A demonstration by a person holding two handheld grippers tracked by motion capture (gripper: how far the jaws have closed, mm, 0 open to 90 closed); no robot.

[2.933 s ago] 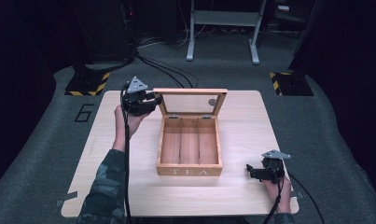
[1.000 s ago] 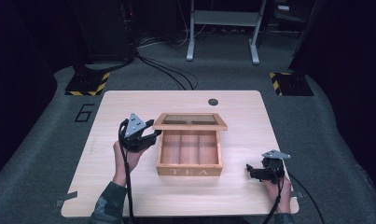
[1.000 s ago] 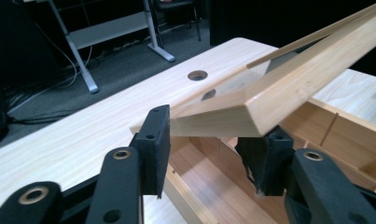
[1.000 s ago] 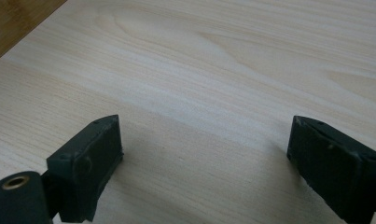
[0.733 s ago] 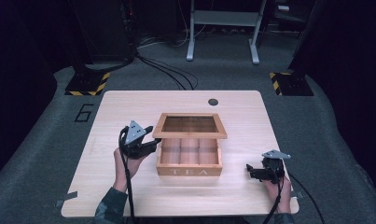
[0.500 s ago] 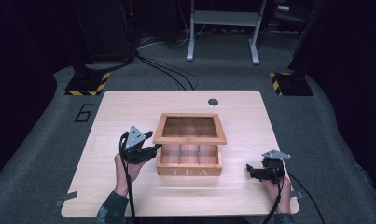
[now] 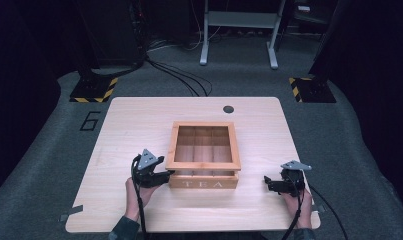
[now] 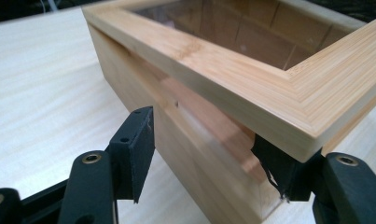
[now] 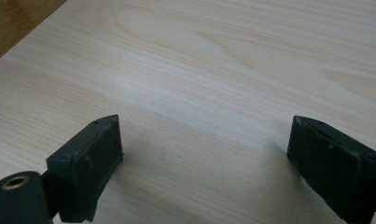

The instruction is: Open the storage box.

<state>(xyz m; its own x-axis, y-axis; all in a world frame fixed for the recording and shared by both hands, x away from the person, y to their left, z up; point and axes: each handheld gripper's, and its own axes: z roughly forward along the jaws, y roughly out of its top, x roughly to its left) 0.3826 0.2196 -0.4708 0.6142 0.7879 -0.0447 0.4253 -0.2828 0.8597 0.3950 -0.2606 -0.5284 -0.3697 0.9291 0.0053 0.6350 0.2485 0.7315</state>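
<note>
Lid (image 7: 204, 145) nearly down on tea box (image 7: 203, 181); your left gripper (image 7: 161, 176) wide open, straddling box's front-left corner under lid. Withdraw it next. Right gripper (image 7: 270, 183) wide open, empty, near table (image 7: 139, 120) front-right corner.

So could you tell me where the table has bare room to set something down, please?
Bare wood lies left of the tea box to the table edge, right of it above the right gripper, and behind it save a dark grommet. It is crowded at the box's front left corner, where the left gripper sits under the lid.
</note>
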